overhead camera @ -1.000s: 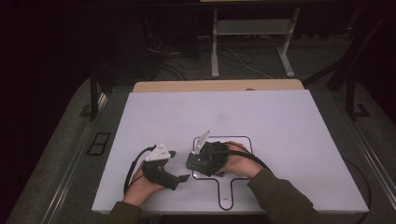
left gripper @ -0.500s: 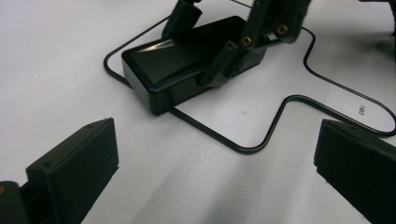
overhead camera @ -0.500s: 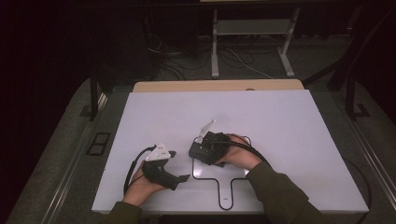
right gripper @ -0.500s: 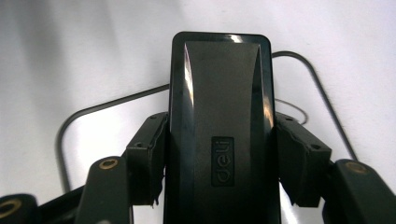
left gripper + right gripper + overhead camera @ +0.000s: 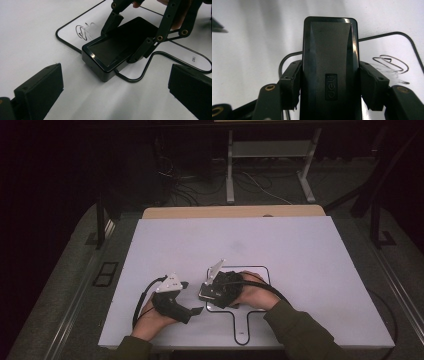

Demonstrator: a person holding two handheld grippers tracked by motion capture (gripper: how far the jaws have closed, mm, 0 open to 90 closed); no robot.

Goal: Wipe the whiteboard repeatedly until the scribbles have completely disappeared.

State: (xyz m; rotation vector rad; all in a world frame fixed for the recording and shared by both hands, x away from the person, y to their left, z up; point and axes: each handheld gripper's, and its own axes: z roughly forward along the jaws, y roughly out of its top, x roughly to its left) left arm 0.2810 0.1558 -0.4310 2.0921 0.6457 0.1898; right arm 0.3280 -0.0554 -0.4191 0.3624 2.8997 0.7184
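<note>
At about 7 o'clock on the table (image 5: 310,250), nearest the person, the left claw (image 5: 196,310) is being held low over the white surface, its jaws standing wide apart with nothing between them (both black pads are showing at the lower corners of the left gripper view). Just beyond it, toward 6 o'clock, the right claw (image 5: 329,86) is being clamped on the long sides of a black box (image 5: 330,62), a flat rectangular case with a glossy rim. The black box is lying at the left edge of a black outline (image 5: 265,270) drawn on the table, beside a scribbled mark (image 5: 83,31).
</note>
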